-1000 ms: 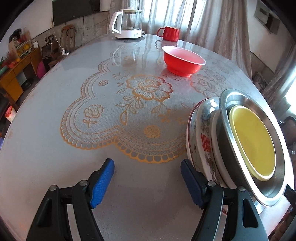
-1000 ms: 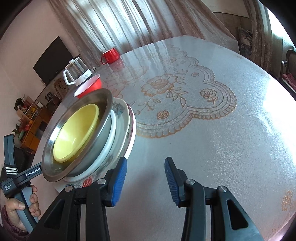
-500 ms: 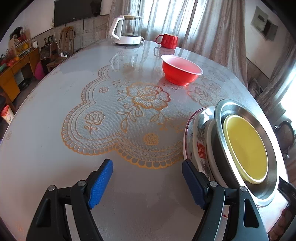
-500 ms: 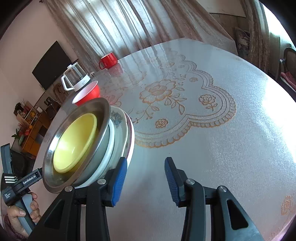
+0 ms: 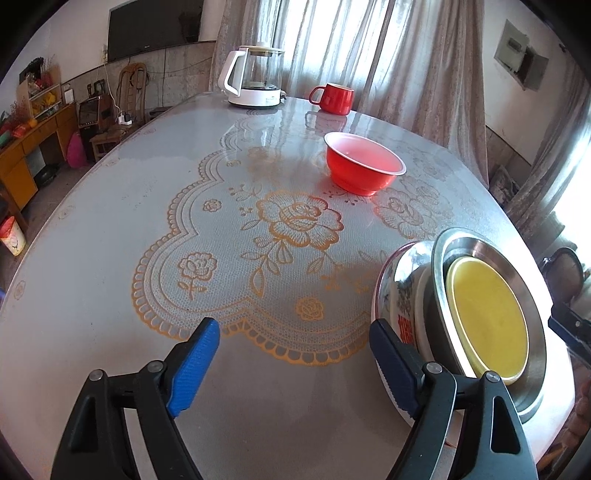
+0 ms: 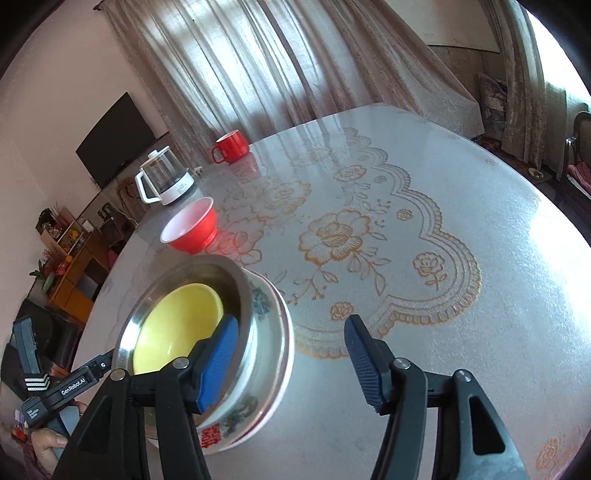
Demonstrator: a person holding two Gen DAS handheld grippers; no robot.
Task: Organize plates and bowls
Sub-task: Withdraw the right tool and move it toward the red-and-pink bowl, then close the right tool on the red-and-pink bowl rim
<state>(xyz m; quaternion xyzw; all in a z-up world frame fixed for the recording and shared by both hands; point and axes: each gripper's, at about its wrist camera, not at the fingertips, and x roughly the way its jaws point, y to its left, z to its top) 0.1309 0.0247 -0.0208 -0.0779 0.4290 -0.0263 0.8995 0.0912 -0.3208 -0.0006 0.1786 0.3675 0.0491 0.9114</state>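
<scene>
A: Where the lace-patterned bench (image 5: 110,258) nears its right edge: stack, four pieces. Yellow bowl (image 5: 487,317) innermost, nested in steel bowl (image 5: 441,258); beneath, white floral bowl (image 6: 236,413); at bottom, flowered plate (image 5: 388,280) with red characters on the rim.

B: Elsewhere on bench?

A: Red bowl (image 5: 364,166), upright, well apart from the stack, toward the far side. Beyond it, red mug (image 5: 334,96) and glass kettle (image 5: 255,79) on white base, both near the far edge, in front of curtains (image 5: 369,55).

B: Left hand-held gripper (image 5: 295,354)?

A: Spread wide, pinching nothing. Right blue pad just beside the plate's rim; touching or not, cannot tell. Left pad over bare bench.

B: Right hand-held gripper (image 6: 291,354)?

A: Also spread wide, nothing pinched. Left blue pad (image 6: 218,365) in front of the steel bowl's near rim, overlapping the yellow bowl in view; contact unclear. Right pad over open bench, clear of the stack.

B: Obstructions?

A: Stack itself lying between the two tools. Left tool's black handle visible past the stack in the right wrist view. Off-bench: dark television (image 5: 155,26) on wall, wooden cabinet (image 5: 22,158).
</scene>
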